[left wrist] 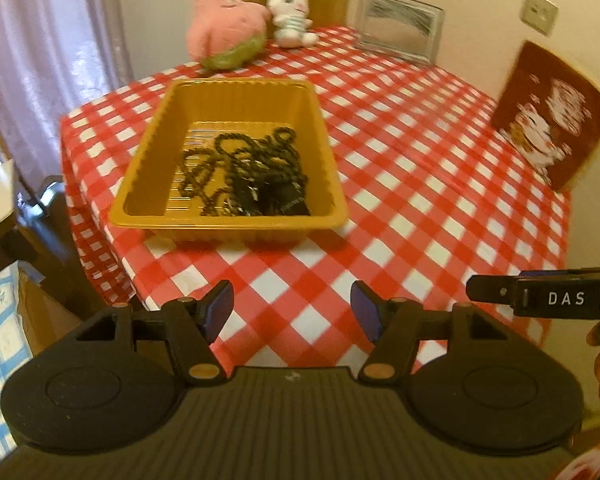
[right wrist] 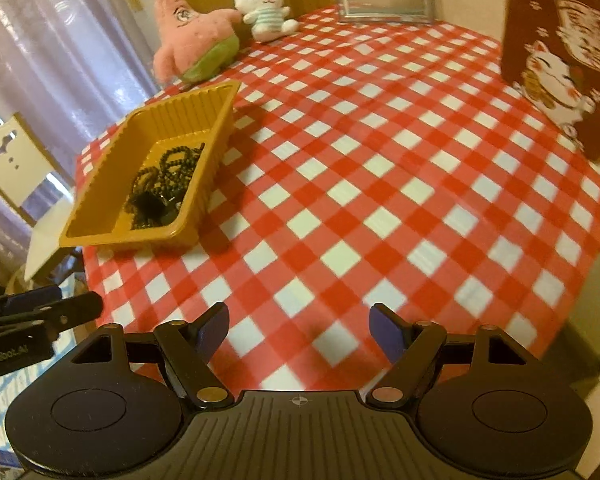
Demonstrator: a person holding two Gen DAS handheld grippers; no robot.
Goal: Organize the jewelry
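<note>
Pink plush (right wrist: 192,40), white bunny (right wrist: 262,6) and cat picture (right wrist: 560,64) on checkered cloth (right wrist: 380,184).

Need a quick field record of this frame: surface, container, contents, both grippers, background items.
surface: table with red and white checked cloth
container: gold plastic tray, near the table's left edge
contents: dark beaded necklaces, tangled in a pile inside the tray
left gripper: open, nothing between the pads, over the near table edge
right gripper: open, nothing between the pads, over bare cloth to the right of the tray
background: pink star plush, white bunny plush, lucky cat card, framed picture
</note>
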